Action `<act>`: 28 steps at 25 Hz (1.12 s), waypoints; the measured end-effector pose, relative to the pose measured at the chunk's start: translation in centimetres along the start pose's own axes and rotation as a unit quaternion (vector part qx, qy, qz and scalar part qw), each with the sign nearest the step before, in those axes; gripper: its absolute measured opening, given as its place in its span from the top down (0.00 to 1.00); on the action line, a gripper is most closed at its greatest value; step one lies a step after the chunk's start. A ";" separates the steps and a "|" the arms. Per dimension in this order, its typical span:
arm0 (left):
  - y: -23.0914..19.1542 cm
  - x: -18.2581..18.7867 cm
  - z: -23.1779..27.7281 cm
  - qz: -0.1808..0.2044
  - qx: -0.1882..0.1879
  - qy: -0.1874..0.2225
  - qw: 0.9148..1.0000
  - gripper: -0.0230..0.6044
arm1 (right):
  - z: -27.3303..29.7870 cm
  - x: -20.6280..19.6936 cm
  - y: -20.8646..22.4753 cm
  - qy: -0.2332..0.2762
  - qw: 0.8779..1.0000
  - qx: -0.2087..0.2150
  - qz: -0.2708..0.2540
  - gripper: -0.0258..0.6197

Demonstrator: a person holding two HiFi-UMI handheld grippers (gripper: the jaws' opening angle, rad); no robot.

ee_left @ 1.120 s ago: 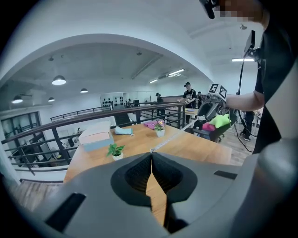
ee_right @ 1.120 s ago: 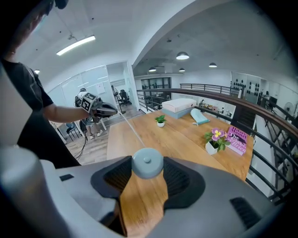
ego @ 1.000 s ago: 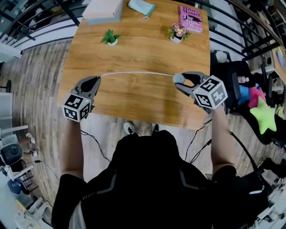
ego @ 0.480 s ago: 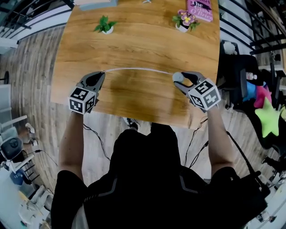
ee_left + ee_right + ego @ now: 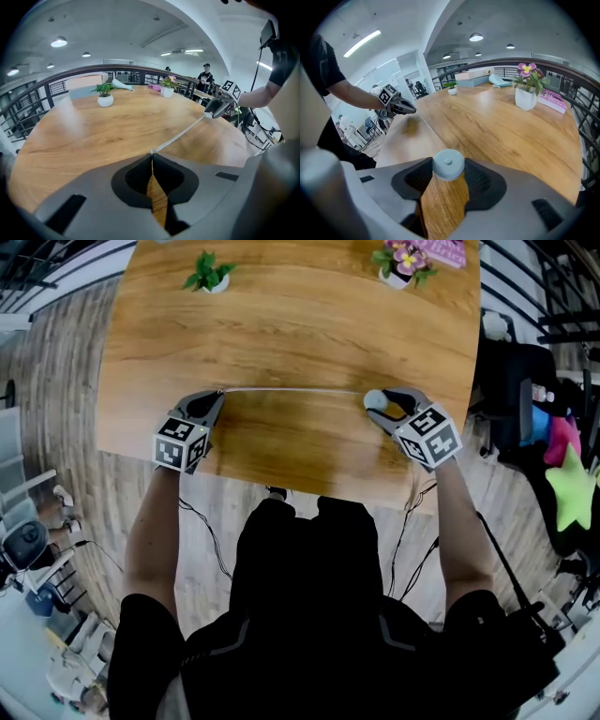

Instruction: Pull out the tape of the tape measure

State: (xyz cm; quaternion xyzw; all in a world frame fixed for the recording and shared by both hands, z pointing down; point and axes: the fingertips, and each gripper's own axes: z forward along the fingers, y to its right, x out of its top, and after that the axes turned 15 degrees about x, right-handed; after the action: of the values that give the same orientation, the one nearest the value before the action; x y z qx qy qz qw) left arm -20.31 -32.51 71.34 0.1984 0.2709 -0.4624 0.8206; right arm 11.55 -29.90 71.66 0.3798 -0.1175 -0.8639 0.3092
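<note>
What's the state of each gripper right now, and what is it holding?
Left gripper: closed, pinching the end of the tape.
Right gripper: closed on the round tape measure case.

On the bench (image 5: 281, 324): two potted plants, one green plant (image 5: 206, 276) and one flowering plant (image 5: 403, 259); one pink book (image 5: 553, 101). Above the bench: two tools, left tool (image 5: 219, 395) and right tool (image 5: 380, 404); one tape measure (image 5: 448, 163); one tape (image 5: 291, 389).
</note>
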 end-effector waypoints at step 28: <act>-0.5 -1.3 -0.1 -0.005 -0.019 -0.008 1.000 0.75 | 0.9 -1.0 0.3 -0.016 0.999 -0.034 -0.007 0.52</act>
State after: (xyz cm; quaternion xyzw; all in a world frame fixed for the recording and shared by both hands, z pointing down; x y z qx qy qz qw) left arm -21.32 -31.86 71.98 0.1778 0.2742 -0.4632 0.8238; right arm 11.52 -29.50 72.98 0.3562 -0.0903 -0.8756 0.3137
